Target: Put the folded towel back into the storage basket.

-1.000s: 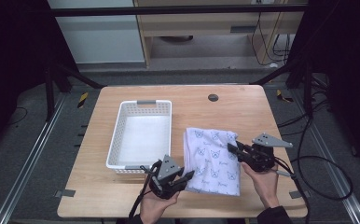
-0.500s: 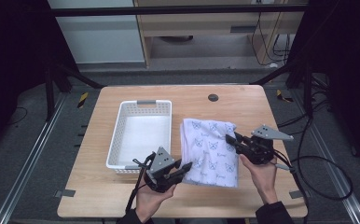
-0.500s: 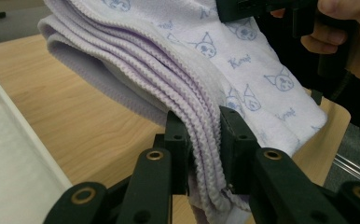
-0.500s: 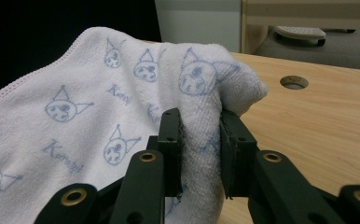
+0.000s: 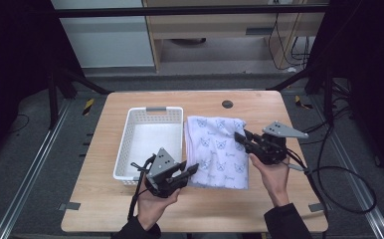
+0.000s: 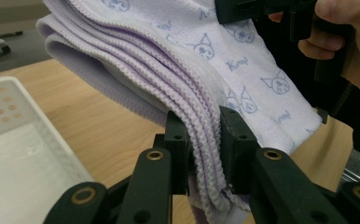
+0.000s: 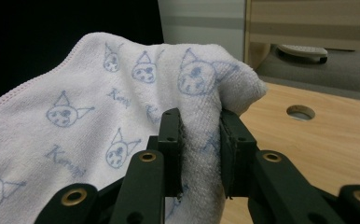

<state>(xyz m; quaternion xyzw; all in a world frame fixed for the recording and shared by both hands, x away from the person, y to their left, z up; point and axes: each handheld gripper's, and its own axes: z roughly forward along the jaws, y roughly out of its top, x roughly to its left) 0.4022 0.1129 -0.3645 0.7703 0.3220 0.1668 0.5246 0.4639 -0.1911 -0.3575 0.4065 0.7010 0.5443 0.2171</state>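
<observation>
Left gripper (image 6: 200, 140) and right gripper (image 7: 199, 140) each pinch an edge of the folded towel (image 5: 219, 149), beside white basket (image 5: 125, 149) on table (image 5: 279, 209).

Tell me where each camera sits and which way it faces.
High view: above the person's side, looking forward and down on the table; both forearms and each hand-held gripper show.
Left gripper view: rides the left hand-held gripper, looking along jaws shut on the towel.
Right gripper view: rides the right hand-held gripper, also clamping it.
All three share the towel.
</observation>
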